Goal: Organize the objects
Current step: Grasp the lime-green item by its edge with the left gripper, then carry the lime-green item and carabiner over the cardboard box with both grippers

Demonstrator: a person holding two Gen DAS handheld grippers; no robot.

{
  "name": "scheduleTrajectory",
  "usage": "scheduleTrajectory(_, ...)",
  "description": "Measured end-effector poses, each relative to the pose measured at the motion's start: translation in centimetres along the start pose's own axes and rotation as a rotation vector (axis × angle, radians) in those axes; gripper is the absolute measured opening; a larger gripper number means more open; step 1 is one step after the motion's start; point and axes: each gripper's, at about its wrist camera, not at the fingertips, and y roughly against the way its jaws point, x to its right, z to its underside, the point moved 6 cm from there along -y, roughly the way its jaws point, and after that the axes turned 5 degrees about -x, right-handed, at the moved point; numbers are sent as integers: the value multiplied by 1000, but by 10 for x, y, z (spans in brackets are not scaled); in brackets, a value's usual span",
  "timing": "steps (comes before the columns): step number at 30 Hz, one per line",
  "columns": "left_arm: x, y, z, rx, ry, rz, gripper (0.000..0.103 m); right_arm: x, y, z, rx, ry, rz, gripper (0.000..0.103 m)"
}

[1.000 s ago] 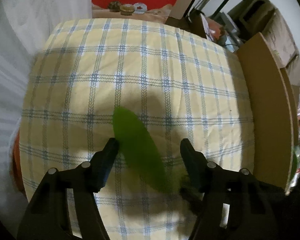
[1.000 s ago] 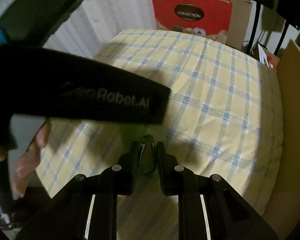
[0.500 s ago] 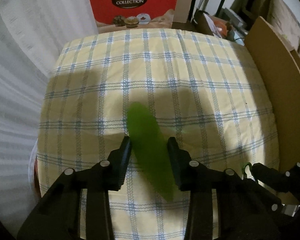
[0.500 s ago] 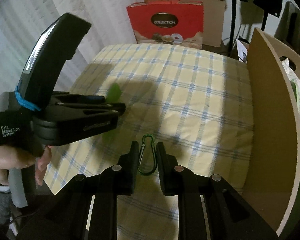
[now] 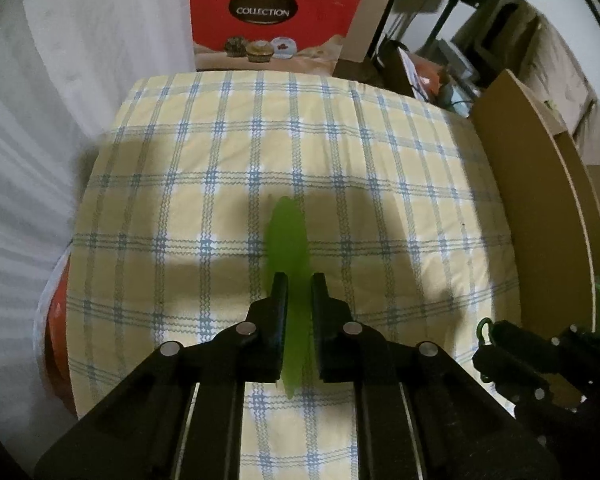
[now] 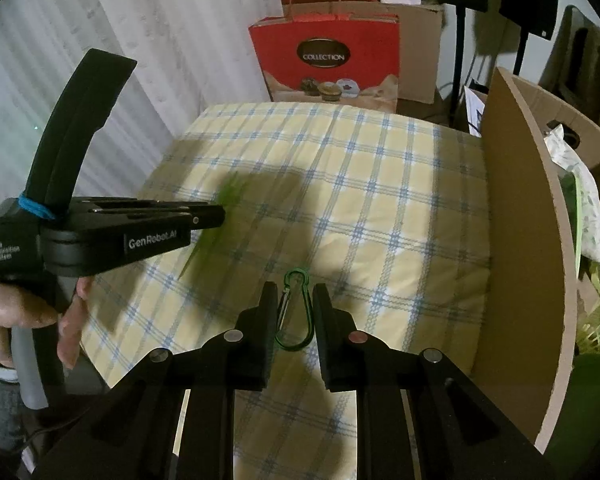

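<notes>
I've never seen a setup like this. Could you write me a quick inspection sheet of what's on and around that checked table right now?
Surface: yellow and blue checked tablecloth, shadowed in patches.
Job's things: flat green leaf-shaped piece and green metal carabiner, both held above the cloth.
Clutter: nothing seen on the cloth.
Grippers: left gripper, jaws shut on the leaf piece; right gripper, jaws shut on the carabiner.
Cables: a thin dark lead below the person's hand.
Surroundings: red COLLECTION gift bag behind, brown cardboard panel on the right, white curtain on the left.
</notes>
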Motion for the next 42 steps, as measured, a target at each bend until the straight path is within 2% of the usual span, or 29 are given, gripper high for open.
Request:
scheduleTrajectory(2,-7,-1,0,-3,20,10,17,0,0,1,-1,-1,0,17)
scheduleTrajectory(5,-16,-9,3,-20,19,-45,17,0,-1,1,-4,-6,-1,17)
scheduleTrajectory(11,-27,-8,6,-27,43,-2,16,-1,-4,1,-9,-4,-2,17)
scheduleTrajectory(15,-31,-7,8,-24,44,7,10,-3,-5,2,-6,4,-7,17)
scheduleTrajectory(16,-31,-6,8,-21,44,14,4,-4,-5,2,-5,6,-8,17)
scheduleTrajectory(18,-28,-2,9,-7,44,20,3,-5,-5,1,-5,7,-7,17)
scheduleTrajectory(25,-11,16,7,31,20,62,3,-2,4,-3,13,5,-1,17)
scheduleTrajectory(33,29,55,8,113,-45,108,3,11,28,-12,60,-25,18,17)
scheduleTrajectory(42,64,84,7,218,-108,76,3,29,66,-28,139,-59,69,17)
